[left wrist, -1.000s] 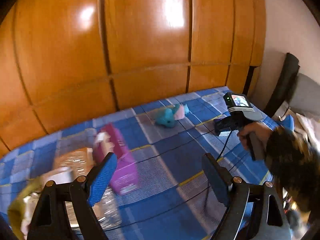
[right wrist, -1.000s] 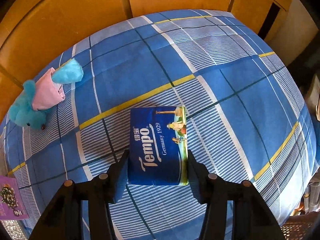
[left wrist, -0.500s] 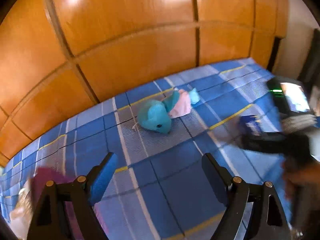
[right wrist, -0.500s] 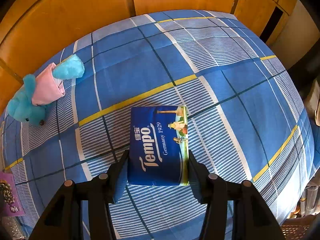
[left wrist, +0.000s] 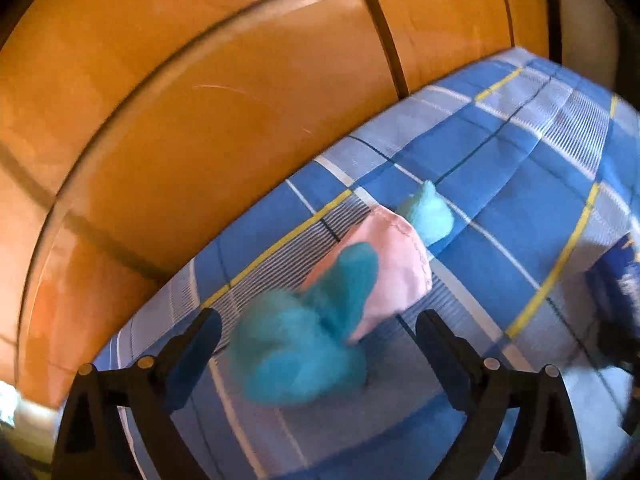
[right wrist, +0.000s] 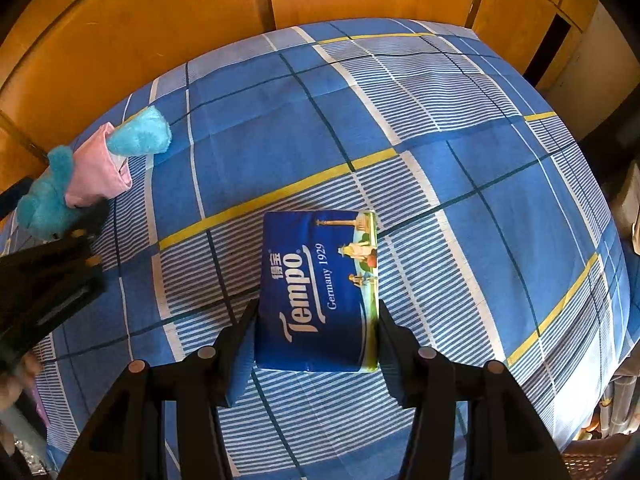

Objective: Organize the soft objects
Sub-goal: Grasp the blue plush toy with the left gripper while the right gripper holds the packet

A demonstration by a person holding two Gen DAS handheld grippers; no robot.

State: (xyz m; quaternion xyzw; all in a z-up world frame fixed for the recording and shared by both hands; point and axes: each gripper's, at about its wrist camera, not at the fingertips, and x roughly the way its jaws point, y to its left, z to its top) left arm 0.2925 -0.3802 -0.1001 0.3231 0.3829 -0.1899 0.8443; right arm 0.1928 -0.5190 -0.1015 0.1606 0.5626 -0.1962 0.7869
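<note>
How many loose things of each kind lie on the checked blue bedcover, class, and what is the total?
Turquoise plush toy in a pink cloth: 1
Blue Tempo tissue pack: 1
Total: 2

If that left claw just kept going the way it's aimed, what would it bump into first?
Most likely the blue plush toy in its pink cloth. The toy's blurred head already sits between the fingers of the left claw, which is opening and not yet touching it. Depth is hard to judge.
</note>
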